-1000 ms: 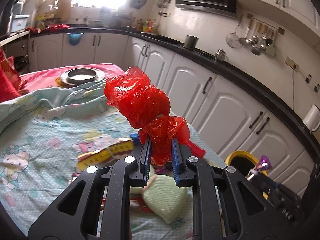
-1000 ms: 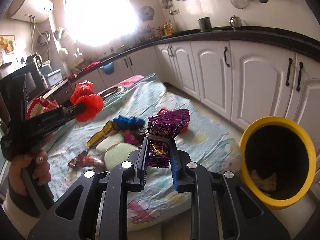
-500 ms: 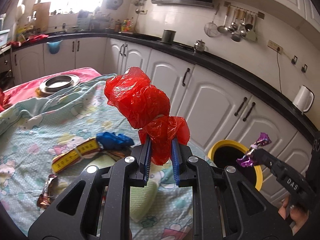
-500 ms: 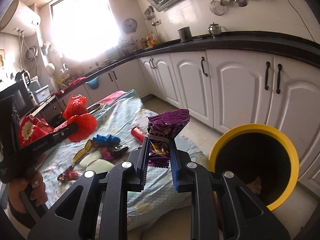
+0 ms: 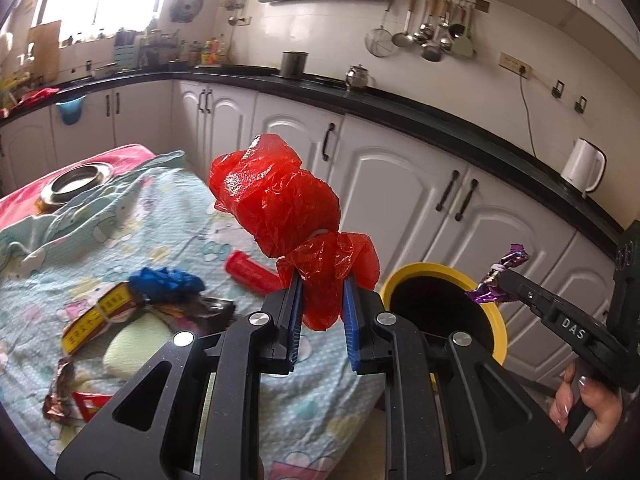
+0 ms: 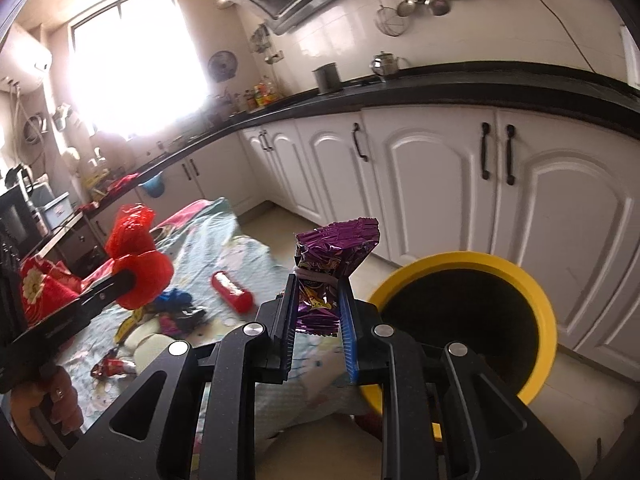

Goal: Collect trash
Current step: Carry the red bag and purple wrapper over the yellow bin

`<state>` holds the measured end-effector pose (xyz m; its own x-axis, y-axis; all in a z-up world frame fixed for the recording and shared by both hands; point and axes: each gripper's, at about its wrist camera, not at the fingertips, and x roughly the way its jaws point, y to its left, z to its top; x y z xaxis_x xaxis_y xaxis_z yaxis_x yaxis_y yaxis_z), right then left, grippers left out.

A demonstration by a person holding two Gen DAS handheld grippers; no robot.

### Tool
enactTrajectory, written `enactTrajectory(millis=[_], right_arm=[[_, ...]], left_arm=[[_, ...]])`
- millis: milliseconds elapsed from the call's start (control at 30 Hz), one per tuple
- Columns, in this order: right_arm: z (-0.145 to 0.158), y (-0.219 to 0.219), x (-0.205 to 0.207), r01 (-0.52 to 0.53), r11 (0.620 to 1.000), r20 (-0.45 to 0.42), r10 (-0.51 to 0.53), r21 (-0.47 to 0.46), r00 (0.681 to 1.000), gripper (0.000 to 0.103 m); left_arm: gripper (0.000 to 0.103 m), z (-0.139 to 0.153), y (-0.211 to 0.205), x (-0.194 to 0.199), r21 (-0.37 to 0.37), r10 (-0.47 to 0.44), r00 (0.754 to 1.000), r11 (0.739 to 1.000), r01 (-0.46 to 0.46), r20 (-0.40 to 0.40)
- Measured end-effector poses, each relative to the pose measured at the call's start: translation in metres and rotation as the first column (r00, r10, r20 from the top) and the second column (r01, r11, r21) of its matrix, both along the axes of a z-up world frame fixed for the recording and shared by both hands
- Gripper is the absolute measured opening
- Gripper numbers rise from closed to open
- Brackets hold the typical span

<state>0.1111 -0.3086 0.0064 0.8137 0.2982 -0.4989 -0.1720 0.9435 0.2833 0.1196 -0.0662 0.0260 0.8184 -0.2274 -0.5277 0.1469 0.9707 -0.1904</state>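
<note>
Your left gripper (image 5: 322, 312) jaws pinch a light, crushable red bag (image 5: 280, 208), your right gripper (image 6: 318, 312) jaws a crinkly purple wrapper (image 6: 334, 264), both beside the yellow bin (image 6: 536, 292).

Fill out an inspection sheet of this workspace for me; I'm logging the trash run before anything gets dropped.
Surface: table under a pale cartoon-print cloth, cluttered.
Job's things: red plastic bag and purple wrapper, both held; yellow-rimmed bin on the floor by the table edge, open.
Clutter: red tube, blue crumpled piece, yellow strip, pale green pad, foil wrapper, steel bowl.
Grippers: left gripper shut on the bag; right gripper shut on the wrapper, near the bin.
Cables: cord from a wall socket.
Surroundings: white cabinets, black countertop, kettle, hanging utensils.
</note>
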Motion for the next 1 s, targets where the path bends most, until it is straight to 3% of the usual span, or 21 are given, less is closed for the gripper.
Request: enactTrajectory(millis=[467, 1000], right_arm=[[-0.014, -0.053, 0.0, 0.114, 0.993, -0.03, -0.114, 0.005, 0.993, 0.019], [-0.039, -0.088, 0.003, 0.19, 0.982, -0.105, -0.189, -0.002, 0.976, 0.019]], left_arm=[[0.012, -0.009, -0.051, 0.012, 0.029, -0.113, 0.994, 0.993, 0.114, -0.009], [0.012, -0.041, -0.107, 0.03, 0.053, -0.238, 0.969, 0.969, 0.242, -0.067]])
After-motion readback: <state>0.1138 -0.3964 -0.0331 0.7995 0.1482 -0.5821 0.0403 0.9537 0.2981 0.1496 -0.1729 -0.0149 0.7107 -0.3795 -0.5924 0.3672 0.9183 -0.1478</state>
